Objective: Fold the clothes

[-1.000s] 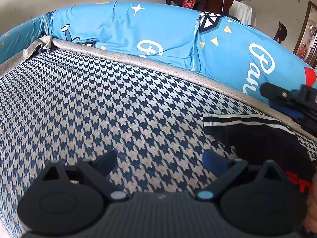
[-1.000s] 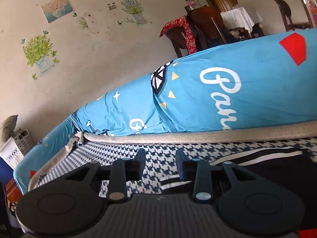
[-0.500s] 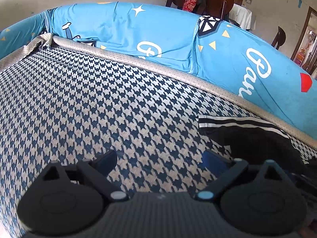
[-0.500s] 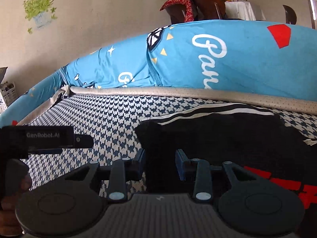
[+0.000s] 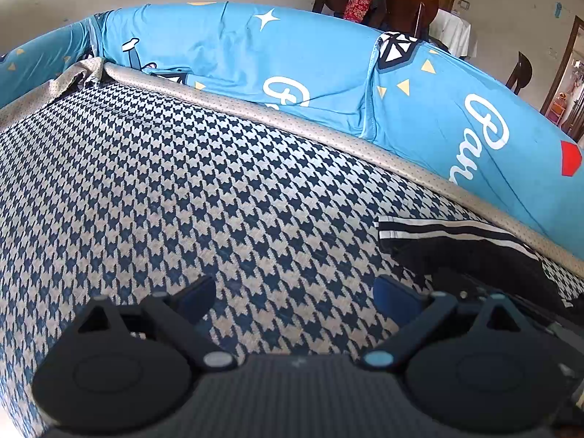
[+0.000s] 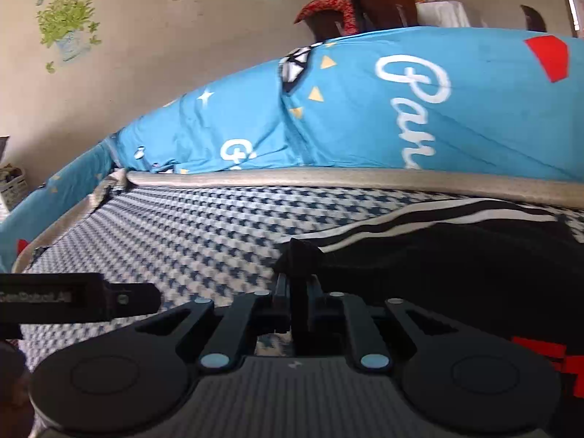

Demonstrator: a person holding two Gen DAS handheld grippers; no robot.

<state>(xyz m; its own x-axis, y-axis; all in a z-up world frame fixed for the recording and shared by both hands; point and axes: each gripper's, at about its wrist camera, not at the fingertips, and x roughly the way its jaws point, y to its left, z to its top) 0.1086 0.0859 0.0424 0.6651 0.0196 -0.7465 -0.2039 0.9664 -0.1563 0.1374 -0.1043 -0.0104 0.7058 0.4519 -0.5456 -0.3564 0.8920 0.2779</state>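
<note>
We see the right gripper clamped on a bunched corner of the black garment; its far end is cut off at the frame edge. The left gripper hangs spread wide, empty, above the houndstooth mattress. The soft, white-striped garment lies beside the blue cushion.
</note>
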